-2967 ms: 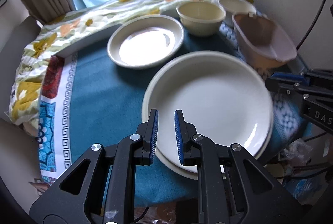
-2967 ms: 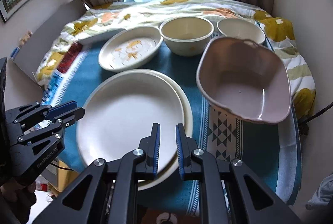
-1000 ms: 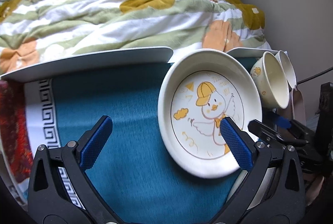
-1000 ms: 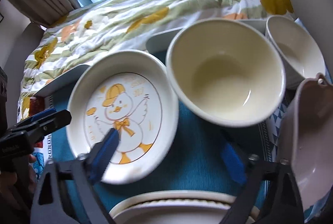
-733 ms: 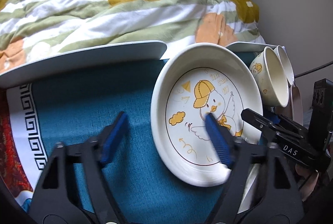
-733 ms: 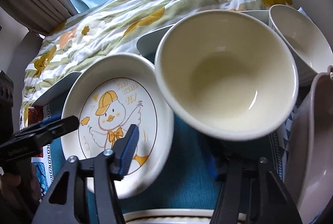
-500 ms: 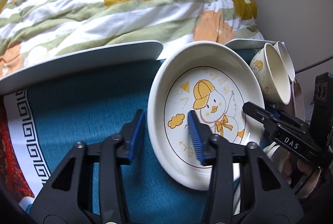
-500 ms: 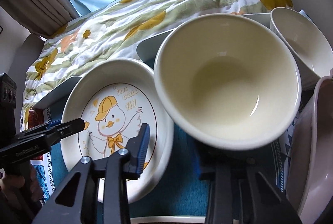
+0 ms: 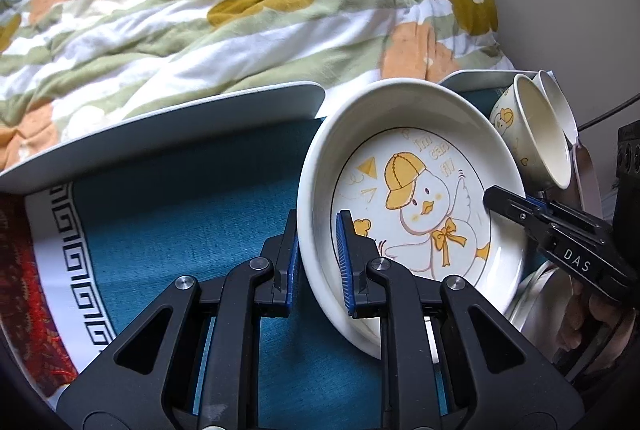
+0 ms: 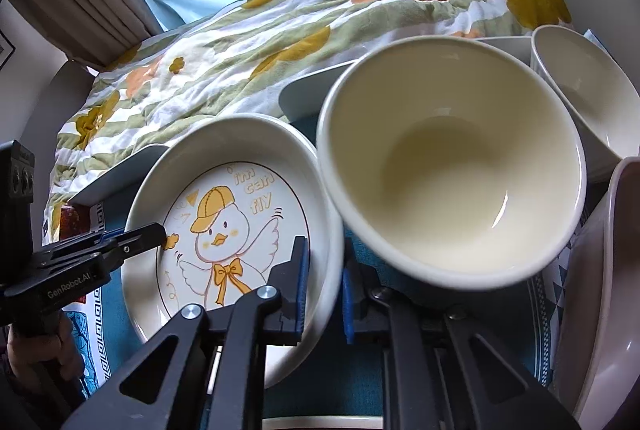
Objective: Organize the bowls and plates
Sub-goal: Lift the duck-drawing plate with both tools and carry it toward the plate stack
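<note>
I have the duck plate, far on the tabletop, pinched on both rims: my left hand-held gripper is closing on its left rim, my right hand-held gripper clamped opposite. Next I'd lift it level onto the near plates.

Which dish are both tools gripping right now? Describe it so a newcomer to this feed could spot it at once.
On the teal cloth in front of the flowered quilt, look left of the deep cream bowl. The duck plate sits there, its rim clamped by the left tool and the right tool on opposite sides. Only it has a printed picture inside: a capped duckling.
</note>
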A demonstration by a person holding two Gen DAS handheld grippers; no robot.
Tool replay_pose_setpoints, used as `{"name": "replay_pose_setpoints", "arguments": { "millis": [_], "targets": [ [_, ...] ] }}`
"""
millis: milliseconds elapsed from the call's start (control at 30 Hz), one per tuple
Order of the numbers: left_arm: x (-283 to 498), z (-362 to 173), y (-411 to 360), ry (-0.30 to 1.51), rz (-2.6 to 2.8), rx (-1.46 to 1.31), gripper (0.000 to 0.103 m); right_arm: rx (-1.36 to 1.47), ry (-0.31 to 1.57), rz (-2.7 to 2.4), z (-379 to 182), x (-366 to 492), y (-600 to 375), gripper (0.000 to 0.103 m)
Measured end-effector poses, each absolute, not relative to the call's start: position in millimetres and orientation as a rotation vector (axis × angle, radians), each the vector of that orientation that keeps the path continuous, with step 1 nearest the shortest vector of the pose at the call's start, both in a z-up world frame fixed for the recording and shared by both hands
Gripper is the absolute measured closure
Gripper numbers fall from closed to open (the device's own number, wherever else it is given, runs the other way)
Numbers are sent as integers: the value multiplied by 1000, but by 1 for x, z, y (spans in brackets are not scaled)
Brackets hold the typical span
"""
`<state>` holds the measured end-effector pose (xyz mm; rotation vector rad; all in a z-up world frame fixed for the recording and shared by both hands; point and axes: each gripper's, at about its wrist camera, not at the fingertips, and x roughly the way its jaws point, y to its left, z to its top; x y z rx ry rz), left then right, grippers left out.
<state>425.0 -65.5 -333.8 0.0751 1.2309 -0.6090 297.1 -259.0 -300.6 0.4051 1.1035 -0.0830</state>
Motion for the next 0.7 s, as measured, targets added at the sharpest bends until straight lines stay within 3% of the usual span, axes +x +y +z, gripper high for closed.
{"name": "replay_pose_setpoints", "arguments": {
  "millis": [300, 700],
  "targets": [
    [412, -299, -56, 1158, -573, 83, 89, 393, 1059, -45, -280, 294, -252, 90],
    [332, -215, -54, 1034, -521, 41, 89, 326, 974, 40, -202, 241, -260, 90]
  ]
}}
